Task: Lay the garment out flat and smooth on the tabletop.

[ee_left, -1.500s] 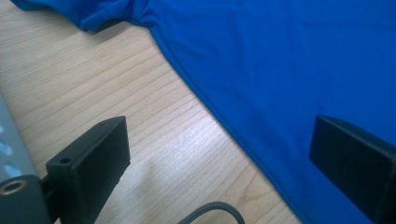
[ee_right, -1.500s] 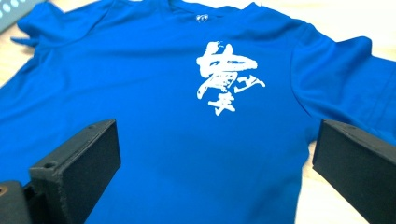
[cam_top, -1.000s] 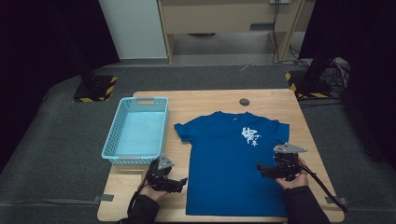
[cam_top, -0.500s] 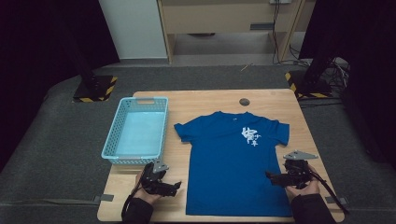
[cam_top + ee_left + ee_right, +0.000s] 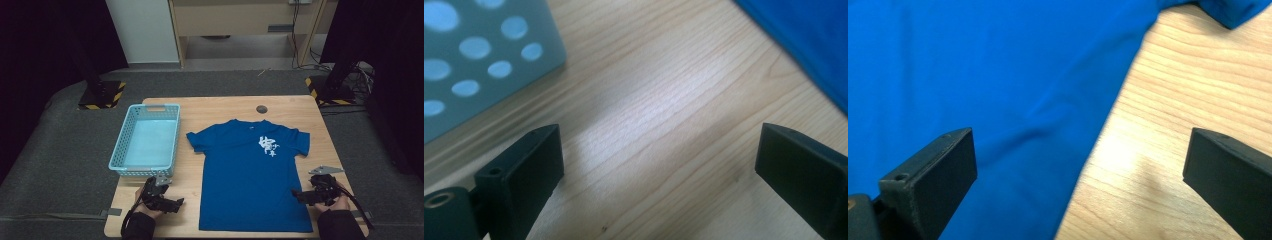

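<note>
A blue T-shirt (image 5: 252, 175) with a white print lies flat and face up on the wooden table (image 5: 225, 107). My left gripper (image 5: 177, 204) rests near the front edge, left of the shirt's hem, open over bare wood (image 5: 659, 130); the shirt's edge (image 5: 804, 40) is at its upper right. My right gripper (image 5: 296, 195) sits at the shirt's right hem side, open, jaws wide, straddling the shirt's side edge (image 5: 998, 75) and the wood (image 5: 1168, 125). Nothing is held.
A light blue perforated basket (image 5: 146, 140) stands on the table's left side, its wall (image 5: 469, 60) close to my left gripper. A small dark round thing (image 5: 261, 108) lies near the far edge. Stands with yellow-black striped bases (image 5: 100, 95) are on the floor beyond.
Both grippers have moved toward the table's front edge, down along the shirt's sides. The shirt has stayed flat and in place.
</note>
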Action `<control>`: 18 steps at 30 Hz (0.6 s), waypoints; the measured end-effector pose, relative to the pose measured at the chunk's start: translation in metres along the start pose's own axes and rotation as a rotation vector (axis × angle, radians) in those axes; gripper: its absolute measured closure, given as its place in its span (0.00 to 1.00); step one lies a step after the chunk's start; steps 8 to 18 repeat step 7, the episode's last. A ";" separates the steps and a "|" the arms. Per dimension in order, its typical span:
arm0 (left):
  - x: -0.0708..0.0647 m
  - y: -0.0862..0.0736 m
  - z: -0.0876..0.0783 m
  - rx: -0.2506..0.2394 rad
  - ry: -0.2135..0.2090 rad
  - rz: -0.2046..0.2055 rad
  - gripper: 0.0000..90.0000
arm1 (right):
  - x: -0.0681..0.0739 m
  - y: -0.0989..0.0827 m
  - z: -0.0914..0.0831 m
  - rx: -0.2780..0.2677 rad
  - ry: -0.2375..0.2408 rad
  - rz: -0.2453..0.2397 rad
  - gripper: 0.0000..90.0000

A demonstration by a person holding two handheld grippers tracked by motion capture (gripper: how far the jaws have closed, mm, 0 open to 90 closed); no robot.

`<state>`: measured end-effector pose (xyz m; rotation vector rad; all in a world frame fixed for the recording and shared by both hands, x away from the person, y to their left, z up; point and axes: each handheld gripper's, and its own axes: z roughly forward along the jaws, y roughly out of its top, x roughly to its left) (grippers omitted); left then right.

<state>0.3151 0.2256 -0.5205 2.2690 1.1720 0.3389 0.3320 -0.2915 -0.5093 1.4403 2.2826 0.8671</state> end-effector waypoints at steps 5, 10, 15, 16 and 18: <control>0.005 -0.004 0.000 0.014 0.010 0.010 0.04 | -0.007 -0.004 0.000 -0.034 -0.007 0.004 0.01; 0.007 -0.005 0.000 0.014 0.018 0.015 0.04 | -0.010 -0.006 0.001 -0.042 -0.013 0.006 0.01; 0.007 -0.005 0.000 0.014 0.018 0.015 0.04 | -0.010 -0.006 0.001 -0.042 -0.013 0.006 0.01; 0.007 -0.005 0.000 0.014 0.018 0.015 0.04 | -0.010 -0.006 0.001 -0.042 -0.013 0.006 0.01; 0.007 -0.005 0.000 0.014 0.018 0.015 0.04 | -0.010 -0.006 0.001 -0.042 -0.013 0.006 0.01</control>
